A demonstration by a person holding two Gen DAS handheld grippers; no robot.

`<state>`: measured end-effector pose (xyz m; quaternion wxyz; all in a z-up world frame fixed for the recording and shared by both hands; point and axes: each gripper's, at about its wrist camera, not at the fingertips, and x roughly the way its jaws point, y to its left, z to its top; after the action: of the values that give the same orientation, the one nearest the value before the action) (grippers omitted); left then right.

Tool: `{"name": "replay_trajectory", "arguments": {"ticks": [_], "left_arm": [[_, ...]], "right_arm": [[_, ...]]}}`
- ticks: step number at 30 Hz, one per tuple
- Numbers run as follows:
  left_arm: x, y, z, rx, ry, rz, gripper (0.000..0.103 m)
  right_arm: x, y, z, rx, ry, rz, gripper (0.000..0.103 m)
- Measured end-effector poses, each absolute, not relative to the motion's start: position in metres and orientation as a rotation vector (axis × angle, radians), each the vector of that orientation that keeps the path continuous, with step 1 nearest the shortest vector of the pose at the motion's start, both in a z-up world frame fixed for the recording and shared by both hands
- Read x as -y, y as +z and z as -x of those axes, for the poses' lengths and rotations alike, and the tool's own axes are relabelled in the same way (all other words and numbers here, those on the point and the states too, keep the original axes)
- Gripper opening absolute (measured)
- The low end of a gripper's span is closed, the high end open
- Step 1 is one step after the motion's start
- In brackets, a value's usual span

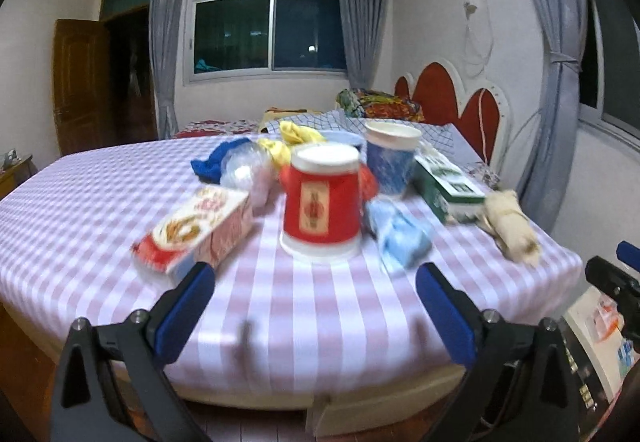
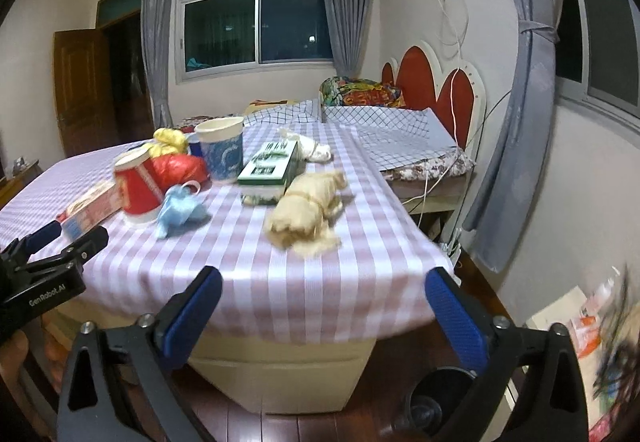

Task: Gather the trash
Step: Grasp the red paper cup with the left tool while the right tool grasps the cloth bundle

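Pretty much nothing collected yet as far as I can tell. All the junk sits on the checked worktop (image 1: 100, 202): red cup (image 1: 320, 202), blue cup (image 1: 390, 162), red box (image 1: 196, 226), green box (image 1: 448, 182), a light blue wad (image 1: 400, 238), a beige wad (image 2: 306, 206), plus some yellow, blue and clear plastic bits bunched at the back. So the whole pile is left to do.

Left gripper (image 1: 316, 282) has its fingers spread wide with nothing between them, hovering over the near edge of the worktop. The red cup is straight ahead of the gap, near but not touching, with the red box just off the left finger and the light blue wad just off the right one.

Right gripper (image 2: 324, 292) is also spread and empty, back at the worktop's near edge. The beige wad lies ahead of it, roughly centred in the gap, apart from the fingers.

There's a dark bin (image 2: 436, 402) on the floor under the right gripper, my guess is that's where everything goes. Both views are a bit blurry, so small stuff is hard to name.
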<state>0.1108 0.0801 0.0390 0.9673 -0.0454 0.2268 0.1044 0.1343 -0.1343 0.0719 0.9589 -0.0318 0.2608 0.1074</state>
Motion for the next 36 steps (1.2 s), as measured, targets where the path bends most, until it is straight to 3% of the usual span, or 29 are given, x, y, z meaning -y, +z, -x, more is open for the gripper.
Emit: {"name": "replay_trajectory", "arguments": {"ticks": [2,3,23,25,26,28,32,36], "left_arm": [[-0.083,0.041,-0.123,-0.442,0.220,0.095,0.099],[-0.085,0.041,-0.127,-0.438,0.223,0.101,0.099],[-0.098,0.031,-0.183,-0.492,0.211,0.109,0.089],[-0.096,0.031,-0.187,-0.497,0.209,0.095,0.083],[-0.095,0.031,-0.190,-0.500,0.205,0.091,0.080],[-0.094,0.032,-0.192,-0.502,0.184,0.090,0.062],[-0.092,0.036,-0.186,-0.479,0.173,0.085,0.061],[-0.090,0.042,-0.182,-0.463,0.166,0.075,0.061]], "right_arm": [[0.128,0.070,-0.155,-0.557,0.226,0.059,0.074],[0.125,0.068,-0.165,-0.565,0.227,0.056,0.071],[0.099,0.035,-0.228,-0.639,0.237,0.068,0.070],[0.099,0.033,-0.231,-0.648,0.239,0.063,0.066],[0.099,0.031,-0.233,-0.656,0.244,0.058,0.059],[0.101,0.030,-0.234,-0.659,0.251,0.050,0.046],[0.102,0.030,-0.230,-0.648,0.257,0.044,0.025],[0.106,0.037,-0.224,-0.624,0.259,0.039,0.021]]}}
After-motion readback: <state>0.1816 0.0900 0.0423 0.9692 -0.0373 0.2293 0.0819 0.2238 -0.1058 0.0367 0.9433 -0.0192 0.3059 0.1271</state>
